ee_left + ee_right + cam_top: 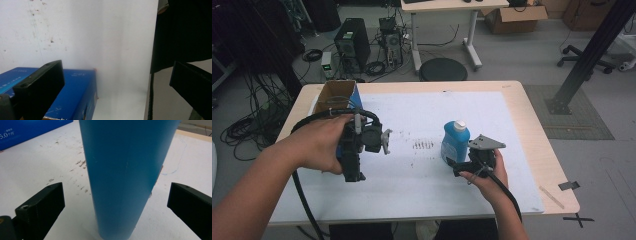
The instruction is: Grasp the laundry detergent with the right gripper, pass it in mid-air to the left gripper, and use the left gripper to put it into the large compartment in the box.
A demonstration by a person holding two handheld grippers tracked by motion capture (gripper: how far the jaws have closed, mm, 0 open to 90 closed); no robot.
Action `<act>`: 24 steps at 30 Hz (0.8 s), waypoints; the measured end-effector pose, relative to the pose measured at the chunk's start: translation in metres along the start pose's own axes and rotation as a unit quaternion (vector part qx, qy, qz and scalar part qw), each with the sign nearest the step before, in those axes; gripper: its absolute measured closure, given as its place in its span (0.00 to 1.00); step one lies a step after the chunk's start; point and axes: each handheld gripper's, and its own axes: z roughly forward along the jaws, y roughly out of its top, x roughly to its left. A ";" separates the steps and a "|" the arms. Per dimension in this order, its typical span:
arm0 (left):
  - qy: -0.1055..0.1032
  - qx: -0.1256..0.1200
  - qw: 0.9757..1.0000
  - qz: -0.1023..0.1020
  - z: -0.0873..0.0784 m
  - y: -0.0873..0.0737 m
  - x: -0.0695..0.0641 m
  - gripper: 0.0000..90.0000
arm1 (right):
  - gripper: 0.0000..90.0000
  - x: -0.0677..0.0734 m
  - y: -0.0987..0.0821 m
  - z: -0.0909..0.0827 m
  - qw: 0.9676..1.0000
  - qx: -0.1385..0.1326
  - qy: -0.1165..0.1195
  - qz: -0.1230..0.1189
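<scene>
Two black jaws of the right tongs (115, 207) stand wide apart, with the blue bottle (125, 177) right between them but not touching yet. From the high view, the blue bottle (455, 141) stands upright on the white mat (427, 180) on the table (532, 150), toward the right side, and it has a white cap. The right tongs (455, 166) sit just on its near side, held in the person's right hand (489, 177).

The left tongs (352, 170) are lifted up over the left part of the mat. Their jaws are wide too, and they hold nothing. In the left gripper view, the blue box (77, 92) shows just under the left tongs (117, 85). That same cardboard box with a blue side (337, 97) sits at the far left of the table.

I think the step right now is grabbing the bottle. The next move calls for closing the right jaws gently on the bottle's sides, so it does not tip.

The blue box has white writing. I can read something like "5.0" on the blue box (30, 130), but the rest is too blurry.
</scene>
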 end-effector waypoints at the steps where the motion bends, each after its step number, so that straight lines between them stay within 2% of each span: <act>1: 0.000 -0.001 1.000 0.001 0.000 -0.001 0.000 0.00 | 0.01 0.000 0.000 0.000 1.000 0.000 0.000 0.000; 9: 0.001 0.001 1.000 0.002 -0.001 -0.002 -0.001 0.00 | 0.01 0.002 -0.004 0.006 1.000 -0.020 -0.011 0.010; 18: -0.001 -0.002 1.000 0.000 0.002 -0.004 -0.002 0.00 | 0.01 0.004 -0.006 0.015 0.999 -0.029 -0.017 0.023; 24: -0.001 0.000 1.000 0.000 0.001 -0.005 -0.003 0.00 | 0.01 0.006 -0.007 0.019 0.999 -0.035 -0.023 0.022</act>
